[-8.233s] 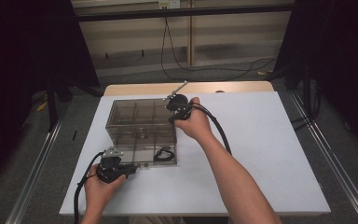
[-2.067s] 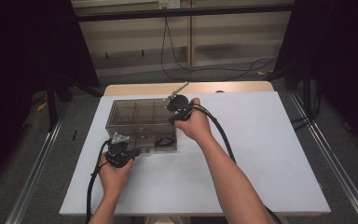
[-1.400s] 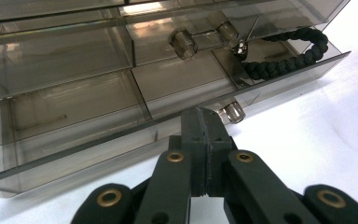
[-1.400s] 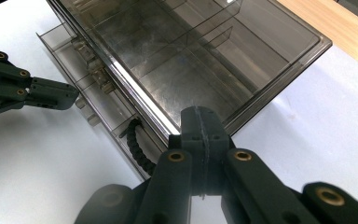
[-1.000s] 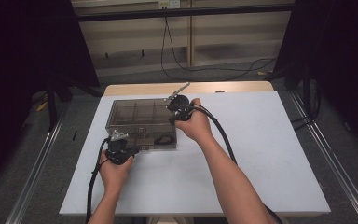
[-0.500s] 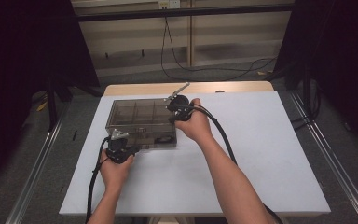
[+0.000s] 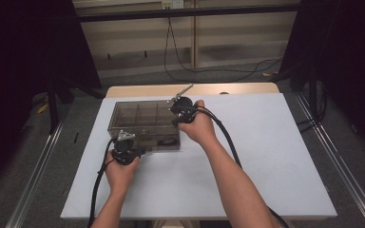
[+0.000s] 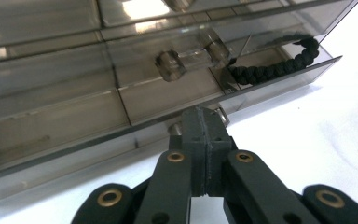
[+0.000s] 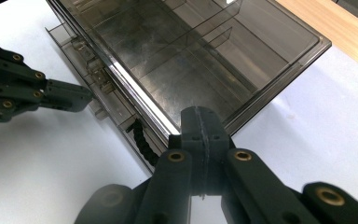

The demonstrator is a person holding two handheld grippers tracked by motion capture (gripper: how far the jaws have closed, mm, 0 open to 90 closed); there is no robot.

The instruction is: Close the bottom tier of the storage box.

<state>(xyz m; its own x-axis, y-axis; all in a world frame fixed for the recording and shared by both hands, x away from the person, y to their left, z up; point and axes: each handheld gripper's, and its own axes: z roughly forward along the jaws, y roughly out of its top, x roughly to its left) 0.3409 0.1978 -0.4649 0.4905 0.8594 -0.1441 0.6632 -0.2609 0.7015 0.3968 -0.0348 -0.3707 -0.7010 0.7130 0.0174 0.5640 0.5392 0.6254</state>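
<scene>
On the white table, the smoky clear-plastic compartment box (image 7: 145, 126) looks light, rigid and slippery, its small drawer knob (image 8: 220, 115) the natural hold, where the left gripper (image 8: 204, 122) sits closed, while the right gripper (image 9: 200, 122), jaws together, braces the lid.

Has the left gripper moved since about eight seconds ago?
Yes. In the high view the left gripper has gone up and to the right, from the bare table to the near wall of the smoky plastic organizer box.

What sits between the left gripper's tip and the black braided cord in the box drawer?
In the left gripper view, the left gripper, shut, meets the drawer front at a small knob. Between it and the cord: just that smoky clear wall.
</scene>
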